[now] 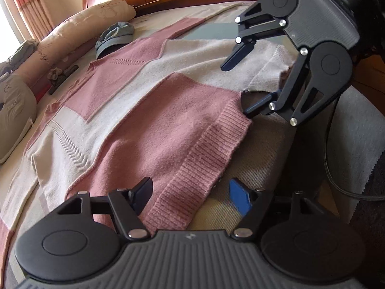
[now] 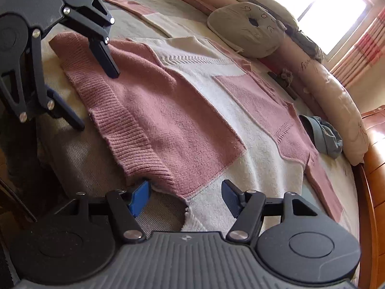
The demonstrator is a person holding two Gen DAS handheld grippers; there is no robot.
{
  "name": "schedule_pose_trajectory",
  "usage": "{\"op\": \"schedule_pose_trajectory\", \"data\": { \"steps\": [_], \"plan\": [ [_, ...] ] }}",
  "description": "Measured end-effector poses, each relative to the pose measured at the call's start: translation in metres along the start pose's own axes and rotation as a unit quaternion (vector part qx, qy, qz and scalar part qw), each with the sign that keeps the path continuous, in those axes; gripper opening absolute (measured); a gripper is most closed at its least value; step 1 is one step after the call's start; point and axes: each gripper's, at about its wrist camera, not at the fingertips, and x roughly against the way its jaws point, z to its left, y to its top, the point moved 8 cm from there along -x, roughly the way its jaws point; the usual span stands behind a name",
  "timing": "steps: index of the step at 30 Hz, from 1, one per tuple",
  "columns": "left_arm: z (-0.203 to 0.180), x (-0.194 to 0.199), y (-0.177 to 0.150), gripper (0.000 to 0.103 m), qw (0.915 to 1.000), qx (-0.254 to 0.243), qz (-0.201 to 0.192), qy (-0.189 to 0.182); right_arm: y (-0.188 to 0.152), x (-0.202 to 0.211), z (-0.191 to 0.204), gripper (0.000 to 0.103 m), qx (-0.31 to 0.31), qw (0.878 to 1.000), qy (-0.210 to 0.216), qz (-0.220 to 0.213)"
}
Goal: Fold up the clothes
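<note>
The left claw (image 1: 191,196) and right claw (image 2: 186,196) are hovering released over the soft, limp sweater (image 1: 149,110); its ribbed hem (image 1: 199,159) is offering the surest hold.

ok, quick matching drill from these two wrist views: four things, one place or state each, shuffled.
Things:
1. sweater
2. blue-grey cap
3. round beige cushion
4. left gripper

Places or states:
A. jaws open over the ribbed hem
B. spread flat on the bed, pink and cream blocks
C. past the sweater's far edge, beside the long pillow
D. near the window, dark hole in its middle

Pairs: 1-B, 2-C, 3-D, 4-A
</note>
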Motion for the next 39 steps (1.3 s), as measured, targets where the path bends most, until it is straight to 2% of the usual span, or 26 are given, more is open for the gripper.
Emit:
{"op": "schedule_pose_trajectory", "data": {
  "steps": [6, 10, 14, 19, 21, 24, 25, 26, 28, 31, 34, 36, 37, 39],
  "plan": [
    [0.000, -0.010, 0.015, 0.073, 0.9992, -0.020, -0.015, 0.032, 0.006, 0.006, -0.021, 0.071, -0.081, 0.996, 0.005, -0.022],
    [0.006, -0.013, 0.019, 0.074, 0.9990, -0.012, -0.017, 0.039, 0.008, 0.014, -0.027, 0.071, -0.092, 0.995, 0.007, -0.031],
    [0.012, -0.015, 0.021, 0.074, 0.9996, 0.019, -0.012, 0.017, 0.012, 0.023, -0.009, 0.071, -0.060, 0.996, 0.044, -0.047],
    [0.020, -0.011, 0.017, 0.074, 0.9985, 0.053, -0.007, -0.011, 0.017, 0.011, 0.026, 0.069, 0.017, 0.997, 0.067, -0.041],
    [0.020, -0.005, 0.013, 0.073, 0.9985, 0.052, -0.006, -0.016, 0.018, 0.004, 0.037, 0.063, 0.040, 0.996, 0.077, -0.037],
    [0.018, 0.004, 0.008, 0.073, 0.9986, 0.047, -0.009, -0.022, 0.022, -0.003, 0.040, 0.044, 0.036, 0.994, 0.100, -0.040],
    [0.017, 0.006, 0.007, 0.074, 0.9987, 0.043, -0.011, -0.023, 0.024, -0.005, 0.038, 0.028, 0.029, 0.993, 0.107, -0.039],
    [0.017, 0.008, 0.006, 0.074, 0.9988, 0.039, -0.014, -0.024, 0.025, -0.006, 0.036, 0.017, 0.027, 0.994, 0.104, -0.039],
    [0.015, 0.007, 0.005, 0.074, 0.9994, 0.030, -0.012, -0.015, 0.029, -0.001, 0.034, 0.006, 0.020, 0.993, 0.105, -0.049],
    [0.012, -0.004, 0.005, 0.074, 0.9999, 0.011, -0.003, 0.007, 0.035, 0.009, 0.025, 0.006, 0.002, 0.993, 0.099, -0.063],
    [0.016, -0.011, 0.008, 0.074, 0.9966, -0.026, -0.004, 0.078, 0.038, 0.017, 0.011, 0.006, -0.019, 0.993, 0.091, -0.072],
    [0.024, -0.012, 0.013, 0.074, 0.9935, -0.026, -0.010, 0.110, 0.040, 0.021, 0.005, 0.007, -0.030, 0.993, 0.089, -0.075],
    [0.029, -0.011, 0.015, 0.074, 0.9935, -0.013, -0.013, 0.112, 0.040, 0.022, 0.004, 0.011, -0.032, 0.993, 0.084, -0.076],
    [0.038, -0.008, 0.020, 0.074, 0.9941, 0.020, -0.021, 0.104, 0.042, 0.024, 0.007, 0.039, -0.026, 0.993, 0.071, -0.085]
  ]
}}
